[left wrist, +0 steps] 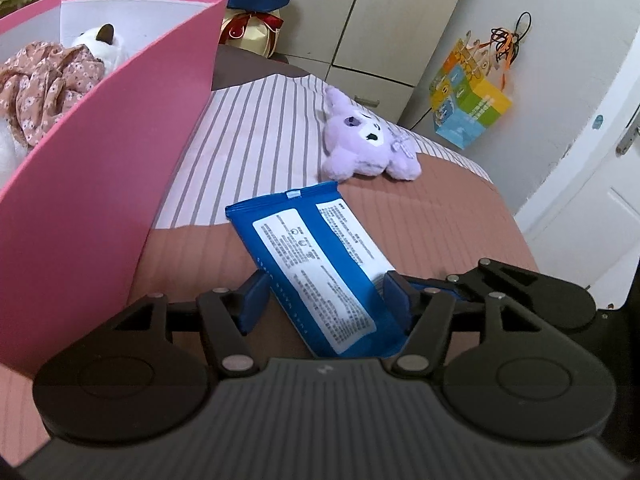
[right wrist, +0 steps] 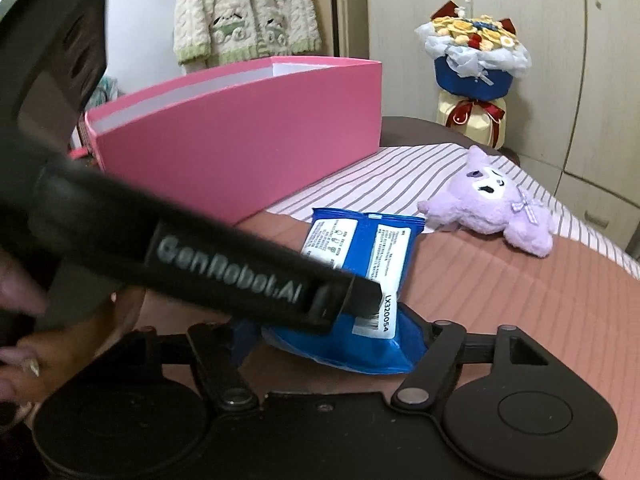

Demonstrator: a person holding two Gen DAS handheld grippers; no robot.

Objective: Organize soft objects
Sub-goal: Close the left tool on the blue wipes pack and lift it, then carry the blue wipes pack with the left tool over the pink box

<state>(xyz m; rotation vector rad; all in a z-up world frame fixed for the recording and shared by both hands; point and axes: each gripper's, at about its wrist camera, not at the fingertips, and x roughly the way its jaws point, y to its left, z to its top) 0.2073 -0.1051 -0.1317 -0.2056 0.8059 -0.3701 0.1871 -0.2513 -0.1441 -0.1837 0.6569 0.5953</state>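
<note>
Wipes pack (left wrist: 320, 268) sits between the left tool's (left wrist: 324, 300) spread pads, not squeezed yet, while the right tool (right wrist: 332, 340) also looks unclenched around its near end. It lies on the bed (left wrist: 440, 224) beside the pink box (left wrist: 120, 160), probably squishy, light and slick (film wrapper), so I'd pinch across the fat middle.

Left gripper (left wrist: 324, 300) and right gripper (right wrist: 340, 344) both hold their fingers spread wide.

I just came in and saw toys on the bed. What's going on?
A person is tidying soft things into the pink box. The left gripper straddles a blue wipes pack on the bed; the right gripper is at it too. A purple plush toy lies beyond.
</note>
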